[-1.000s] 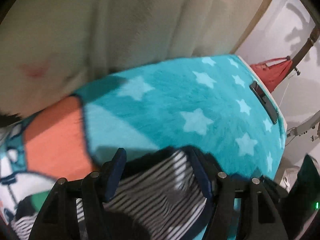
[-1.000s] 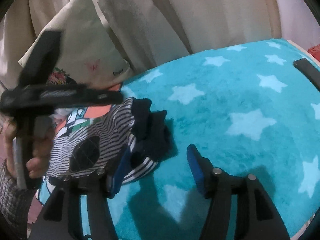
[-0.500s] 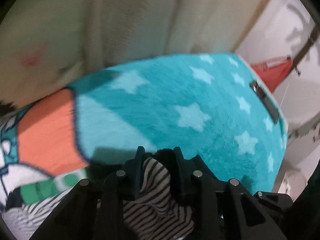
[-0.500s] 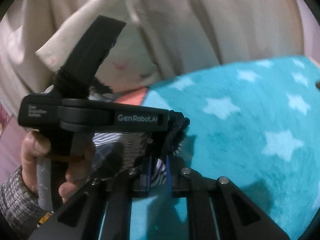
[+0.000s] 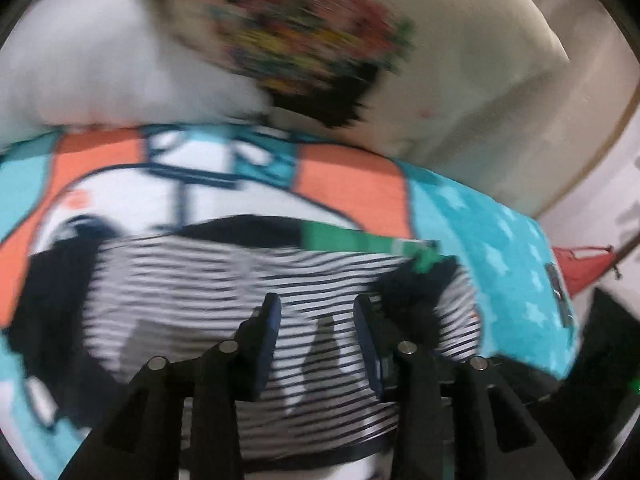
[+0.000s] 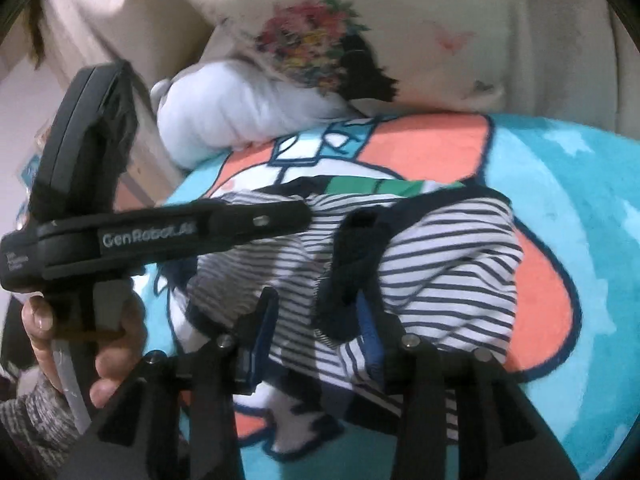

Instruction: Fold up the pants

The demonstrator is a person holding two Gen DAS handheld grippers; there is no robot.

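The one pair of navy-and-white striped knit pants [image 6: 440, 264] lies bunched on the turquoise star-patterned plush blanket [image 6: 568, 184], at about 12 o'clock from both tools. The right gripper [image 6: 318, 322] is spread open with cloth and a dark navy cuff [image 6: 352, 276] lying between its jaws, unclamped. The left gripper [image 5: 318, 332] hovers released over the stripes. Risk: the loose, doubled-over layers could slide apart or bunch if only one layer gets pinched. Count: one pants, two grippers, one floral cream cushion [image 6: 360, 40] at 12 o'clock, one white pillow [image 6: 240, 104] at 11 o'clock
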